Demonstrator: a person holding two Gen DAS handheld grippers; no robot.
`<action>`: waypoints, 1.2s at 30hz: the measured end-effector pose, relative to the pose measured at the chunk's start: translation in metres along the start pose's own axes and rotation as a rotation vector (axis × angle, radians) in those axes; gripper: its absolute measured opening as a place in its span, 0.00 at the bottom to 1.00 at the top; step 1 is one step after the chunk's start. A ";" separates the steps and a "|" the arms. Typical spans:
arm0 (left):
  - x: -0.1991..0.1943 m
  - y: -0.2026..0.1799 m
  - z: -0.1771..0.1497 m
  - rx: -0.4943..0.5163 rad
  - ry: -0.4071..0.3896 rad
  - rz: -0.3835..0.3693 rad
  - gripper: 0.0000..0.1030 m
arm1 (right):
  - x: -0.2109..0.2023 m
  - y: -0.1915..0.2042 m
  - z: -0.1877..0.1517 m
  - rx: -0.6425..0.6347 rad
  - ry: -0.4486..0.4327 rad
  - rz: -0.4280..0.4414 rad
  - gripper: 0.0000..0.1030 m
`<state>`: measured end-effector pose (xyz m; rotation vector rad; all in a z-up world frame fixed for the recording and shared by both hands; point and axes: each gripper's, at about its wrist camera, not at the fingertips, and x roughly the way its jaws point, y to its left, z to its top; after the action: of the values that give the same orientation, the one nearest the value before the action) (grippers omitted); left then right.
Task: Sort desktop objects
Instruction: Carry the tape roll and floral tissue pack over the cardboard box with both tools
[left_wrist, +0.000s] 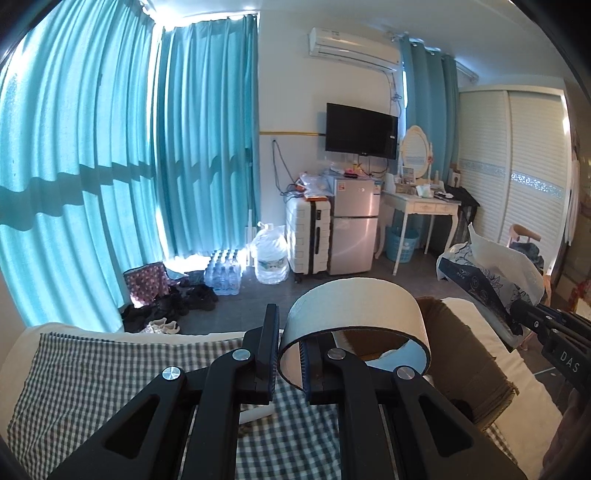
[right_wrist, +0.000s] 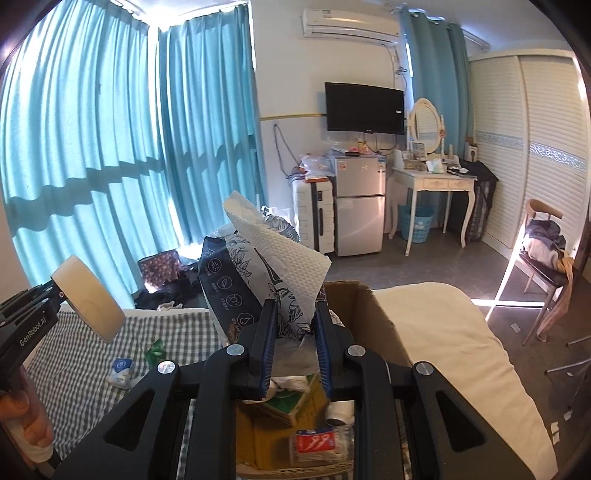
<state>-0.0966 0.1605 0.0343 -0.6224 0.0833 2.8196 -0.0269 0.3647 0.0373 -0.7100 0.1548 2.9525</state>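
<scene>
My left gripper (left_wrist: 290, 354) is shut on the rim of a wide beige tape roll (left_wrist: 354, 306) and holds it in the air over the checked cloth; the roll also shows at the left of the right wrist view (right_wrist: 88, 295). My right gripper (right_wrist: 295, 332) is shut on a dark blue flowered tissue pack (right_wrist: 240, 280) with a white sheet (right_wrist: 273, 243) sticking out. It holds the pack above an open cardboard box (right_wrist: 369, 314). The pack also shows at the right of the left wrist view (left_wrist: 487, 280).
The box (left_wrist: 461, 347) holds a green-and-white carton (right_wrist: 291, 402), a red-and-white packet (right_wrist: 314, 443) and a white roll (right_wrist: 340, 411). On the checked cloth (right_wrist: 81, 354) lie a small blue-and-white packet (right_wrist: 120, 369) and a green wrapper (right_wrist: 157, 350). A white bedcover (right_wrist: 461, 350) is at right.
</scene>
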 end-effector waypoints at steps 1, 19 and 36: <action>0.002 -0.005 0.001 0.002 0.001 -0.005 0.09 | -0.001 -0.005 0.000 0.006 0.000 -0.003 0.19; 0.055 -0.095 0.000 0.054 0.052 -0.087 0.09 | 0.017 -0.072 -0.016 0.117 0.059 -0.035 0.19; 0.159 -0.135 -0.023 0.079 0.228 -0.107 0.09 | 0.085 -0.067 -0.039 0.028 0.299 -0.107 0.19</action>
<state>-0.1919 0.3256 -0.0542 -0.8995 0.1966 2.6189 -0.0768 0.4326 -0.0408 -1.1148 0.1743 2.7221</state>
